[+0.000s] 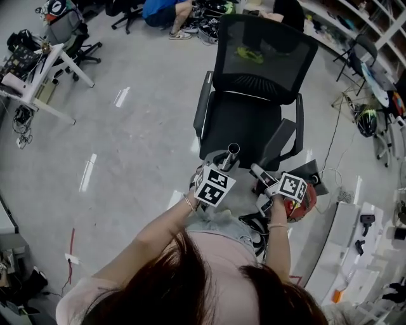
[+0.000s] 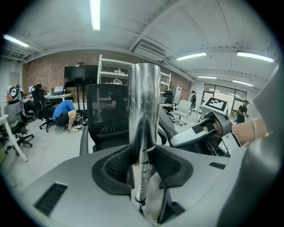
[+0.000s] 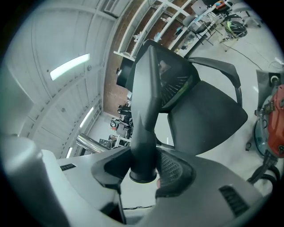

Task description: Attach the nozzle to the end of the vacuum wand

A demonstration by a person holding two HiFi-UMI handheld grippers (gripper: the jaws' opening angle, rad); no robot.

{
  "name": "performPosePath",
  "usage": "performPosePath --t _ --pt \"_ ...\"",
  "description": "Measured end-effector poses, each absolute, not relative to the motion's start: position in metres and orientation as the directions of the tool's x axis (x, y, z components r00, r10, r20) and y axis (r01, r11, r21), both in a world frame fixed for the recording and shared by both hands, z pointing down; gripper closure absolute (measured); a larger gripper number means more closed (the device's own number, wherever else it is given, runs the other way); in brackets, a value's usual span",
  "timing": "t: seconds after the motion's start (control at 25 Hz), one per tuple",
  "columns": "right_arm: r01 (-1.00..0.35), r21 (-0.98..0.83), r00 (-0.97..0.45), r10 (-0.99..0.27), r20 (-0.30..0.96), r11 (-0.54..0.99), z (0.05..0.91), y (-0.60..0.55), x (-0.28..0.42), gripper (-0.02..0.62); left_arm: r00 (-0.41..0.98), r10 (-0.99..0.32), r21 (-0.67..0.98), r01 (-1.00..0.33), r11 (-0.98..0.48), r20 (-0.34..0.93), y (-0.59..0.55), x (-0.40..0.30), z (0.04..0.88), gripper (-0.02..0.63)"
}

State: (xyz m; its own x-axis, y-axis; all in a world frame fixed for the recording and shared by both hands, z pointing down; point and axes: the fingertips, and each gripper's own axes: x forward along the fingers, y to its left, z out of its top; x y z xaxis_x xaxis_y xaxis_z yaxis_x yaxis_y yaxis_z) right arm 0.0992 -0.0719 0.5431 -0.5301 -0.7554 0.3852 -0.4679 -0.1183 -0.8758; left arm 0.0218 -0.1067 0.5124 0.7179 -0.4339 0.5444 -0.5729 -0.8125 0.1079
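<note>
My left gripper (image 1: 220,167) is shut on a chrome vacuum wand (image 1: 231,152), whose open end sticks up past the jaws over the chair seat. In the left gripper view the wand (image 2: 144,111) stands upright between the black pads (image 2: 116,166). My right gripper (image 1: 269,185) is shut on a dark grey tapered nozzle (image 1: 260,172). In the right gripper view the nozzle (image 3: 145,106) rises from the pads (image 3: 175,168), round end toward the camera. The nozzle sits a short way right of the wand's end, not touching it. The wand (image 3: 91,144) shows at left there.
A black mesh-back office chair (image 1: 254,95) stands right in front of both grippers. A red vacuum body (image 1: 303,202) with hoses lies on the floor at the right. White shelving (image 1: 355,241) is at the right; desks and a crouching person (image 1: 165,13) are farther off.
</note>
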Motion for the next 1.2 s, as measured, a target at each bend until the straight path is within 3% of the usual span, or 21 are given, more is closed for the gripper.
performPosePath --t 0.44,1.2 --pt "-0.477 -0.878 -0.579 -0.737 0.349 -0.042 0.520 -0.048 0.105 0.410 0.722 -0.467 0.080 -0.581 -0.810 0.511 -0.070 0.033 0.507 0.446" --pt "-0.483 -0.862 -0.555 -0.815 0.166 0.153 0.420 -0.032 0.106 0.410 0.736 -0.445 0.060 -0.547 -0.835 0.510 -0.037 0.048 0.502 0.446"
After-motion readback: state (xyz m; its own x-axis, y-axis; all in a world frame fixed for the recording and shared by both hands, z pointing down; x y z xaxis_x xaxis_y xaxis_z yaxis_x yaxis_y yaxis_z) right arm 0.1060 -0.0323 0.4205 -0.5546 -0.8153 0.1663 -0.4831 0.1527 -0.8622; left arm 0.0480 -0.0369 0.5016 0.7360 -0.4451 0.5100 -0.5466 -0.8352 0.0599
